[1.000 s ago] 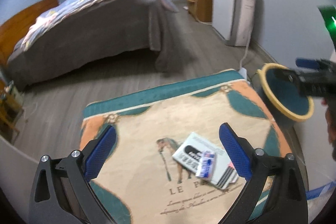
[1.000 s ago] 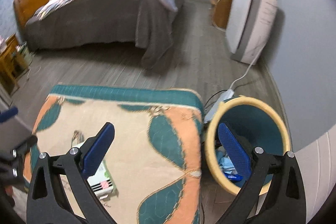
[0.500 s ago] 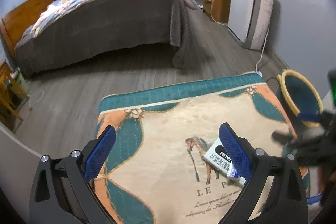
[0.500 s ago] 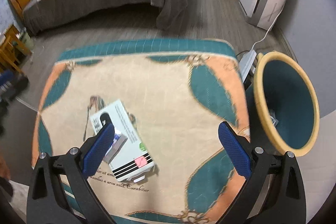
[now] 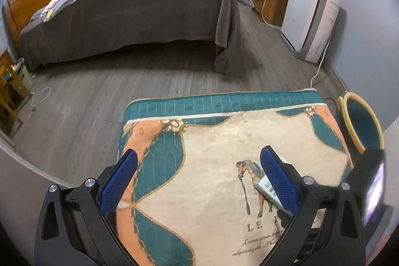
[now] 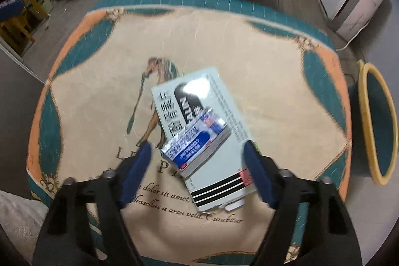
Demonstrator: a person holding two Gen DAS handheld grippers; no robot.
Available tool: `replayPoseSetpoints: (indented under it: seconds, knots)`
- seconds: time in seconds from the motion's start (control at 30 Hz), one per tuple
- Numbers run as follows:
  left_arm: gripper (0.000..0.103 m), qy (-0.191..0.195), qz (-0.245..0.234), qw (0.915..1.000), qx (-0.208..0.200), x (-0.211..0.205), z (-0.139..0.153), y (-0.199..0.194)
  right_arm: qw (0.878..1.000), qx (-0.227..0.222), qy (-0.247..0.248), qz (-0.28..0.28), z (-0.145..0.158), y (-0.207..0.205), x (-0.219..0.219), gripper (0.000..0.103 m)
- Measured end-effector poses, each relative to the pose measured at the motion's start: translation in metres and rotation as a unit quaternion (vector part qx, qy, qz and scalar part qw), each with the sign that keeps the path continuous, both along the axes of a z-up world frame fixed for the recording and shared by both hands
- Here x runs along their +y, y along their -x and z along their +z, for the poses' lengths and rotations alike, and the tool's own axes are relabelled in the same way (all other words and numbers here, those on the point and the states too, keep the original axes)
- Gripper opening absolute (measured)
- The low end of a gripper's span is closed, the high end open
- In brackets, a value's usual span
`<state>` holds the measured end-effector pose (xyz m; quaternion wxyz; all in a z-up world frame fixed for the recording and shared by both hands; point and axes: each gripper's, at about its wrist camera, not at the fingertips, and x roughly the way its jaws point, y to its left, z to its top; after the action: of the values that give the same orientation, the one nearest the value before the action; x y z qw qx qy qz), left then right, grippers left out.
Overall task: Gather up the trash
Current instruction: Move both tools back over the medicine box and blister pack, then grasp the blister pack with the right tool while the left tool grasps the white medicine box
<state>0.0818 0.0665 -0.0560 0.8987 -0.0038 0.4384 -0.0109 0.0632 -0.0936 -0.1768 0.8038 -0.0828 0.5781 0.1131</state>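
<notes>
cushion (image 6: 261, 46) | right gripper (image 6: 199, 156) closing around small box (image 6: 197, 141)

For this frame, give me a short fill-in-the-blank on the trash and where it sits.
The small blue-and-white box lies on top of the larger pale ____ .
Both lie on a cushion printed with a ____ .
The bin with the ____ rim stands beside the cushion.

Missing: box; horse; yellow

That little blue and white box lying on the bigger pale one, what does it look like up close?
The small box looks like glossy cardboard, white with a blue panel, printed lettering and a red spot near one corner. It lies flat and askew on top of the larger pale box, which rests on the patterned cloth. It sits between the closing jaws; neither pad touches it.
</notes>
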Motion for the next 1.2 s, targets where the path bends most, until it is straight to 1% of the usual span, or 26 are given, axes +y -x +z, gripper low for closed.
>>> replayPoseSetpoints:
  seconds: [0.03, 0.07, 0.1, 0.13, 0.17, 0.2, 0.23, 0.27, 0.37, 0.4, 0.47, 0.57, 0.6, 0.67, 0.7, 0.77, 0.83, 0.9, 0.97, 1.0, 1.07, 1.13, 1.17, 1.2]
  knots:
    - [0.097, 0.000, 0.000, 1.0000, 0.001, 0.000, -0.001, 0.000, 1.000, 0.000, 0.003, -0.002, -0.002, -0.001, 0.000, 0.065]
    - [0.097, 0.000, 0.000, 1.0000, 0.002, 0.000, -0.001, -0.001, 1.000, -0.006, 0.006, -0.002, -0.001, -0.001, 0.000, 0.061]
    - [0.097, 0.000, -0.001, 1.0000, 0.003, -0.001, -0.002, -0.001, 1.000, -0.011, 0.006, 0.000, -0.001, -0.002, -0.001, 0.052]
    - [0.097, -0.001, -0.002, 1.0000, 0.003, -0.002, -0.002, -0.001, 1.000, -0.010, -0.001, -0.001, 0.000, -0.003, -0.002, 0.050]
    - [0.097, -0.002, -0.004, 1.0000, 0.004, -0.003, -0.002, -0.001, 1.000, -0.010, -0.010, -0.005, 0.002, -0.004, -0.005, 0.043]
    - [0.097, -0.004, -0.006, 1.0000, 0.004, -0.005, -0.003, -0.001, 1.000, -0.008, -0.014, -0.008, 0.003, -0.004, -0.006, 0.039]
    - [0.097, -0.006, -0.007, 0.9999, 0.004, -0.006, -0.003, -0.001, 1.000, -0.010, -0.016, -0.010, 0.005, -0.004, -0.008, 0.037]
    - [0.097, -0.008, -0.010, 0.9999, 0.005, -0.007, -0.004, -0.001, 1.000, -0.012, -0.016, -0.010, 0.006, -0.004, -0.009, 0.030]
    - [0.097, -0.016, -0.018, 0.9997, 0.007, -0.013, -0.006, 0.000, 1.000, -0.011, -0.024, -0.013, 0.014, -0.003, -0.017, 0.021]
    - [0.097, -0.019, -0.021, 0.9996, 0.007, -0.015, -0.007, 0.000, 1.000, -0.010, -0.026, -0.015, 0.016, -0.003, -0.020, 0.016]
    - [0.097, -0.024, -0.025, 0.9994, 0.007, -0.019, -0.008, 0.000, 1.000, -0.011, -0.021, -0.017, 0.025, -0.002, -0.027, 0.010]
    - [0.097, -0.024, -0.030, 0.9992, 0.008, -0.023, -0.009, 0.002, 0.999, -0.014, -0.020, -0.030, 0.047, 0.000, -0.047, 0.005]
    - [0.097, -0.024, -0.032, 0.9991, 0.011, -0.024, -0.011, 0.001, 0.999, -0.017, -0.016, -0.033, 0.054, 0.000, -0.052, 0.005]
    - [0.097, -0.025, -0.032, 0.9991, 0.015, -0.028, -0.013, 0.001, 0.999, -0.030, -0.017, -0.040, 0.071, -0.001, -0.067, 0.004]
    - [0.097, -0.023, -0.033, 0.9990, 0.018, -0.030, -0.014, 0.001, 0.998, -0.042, -0.019, -0.045, 0.080, -0.003, -0.074, 0.001]
    - [0.097, -0.018, -0.039, 0.9988, 0.023, -0.036, -0.017, 0.002, 0.996, -0.059, -0.034, -0.063, 0.090, -0.009, -0.087, 0.001]
    - [0.097, -0.027, -0.045, 0.9983, 0.024, -0.044, -0.020, 0.003, 0.994, -0.059, -0.053, -0.077, 0.091, -0.016, -0.097, 0.001]
    - [0.097, -0.040, -0.054, 0.9974, 0.027, -0.053, -0.024, 0.004, 0.994, -0.056, -0.060, -0.077, 0.088, -0.021, -0.102, 0.001]
    - [0.097, -0.053, -0.067, 0.9960, 0.026, -0.065, -0.029, 0.006, 0.995, -0.049, -0.054, -0.070, 0.081, -0.025, -0.105, 0.001]
    - [0.097, -0.059, -0.071, 0.9954, 0.026, -0.070, -0.031, 0.006, 0.996, -0.039, -0.052, -0.064, 0.073, -0.027, -0.107, 0.001]
    - [0.097, -0.074, -0.080, 0.9936, 0.030, -0.078, -0.036, 0.007, 0.997, -0.012, -0.060, -0.056, 0.057, -0.026, -0.110, 0.002]
    - [0.097, -0.086, -0.083, 0.9922, 0.033, -0.083, -0.040, 0.007, 0.996, 0.027, -0.072, -0.052, 0.039, -0.022, -0.111, 0.002]
    - [0.097, -0.088, -0.082, 0.9921, 0.034, -0.084, -0.041, 0.006, 0.995, 0.041, -0.075, -0.046, 0.032, -0.019, -0.111, 0.003]
    - [0.097, -0.086, -0.080, 0.9925, 0.035, -0.084, -0.041, 0.005, 0.995, 0.056, -0.068, -0.036, 0.024, -0.015, -0.108, 0.005]
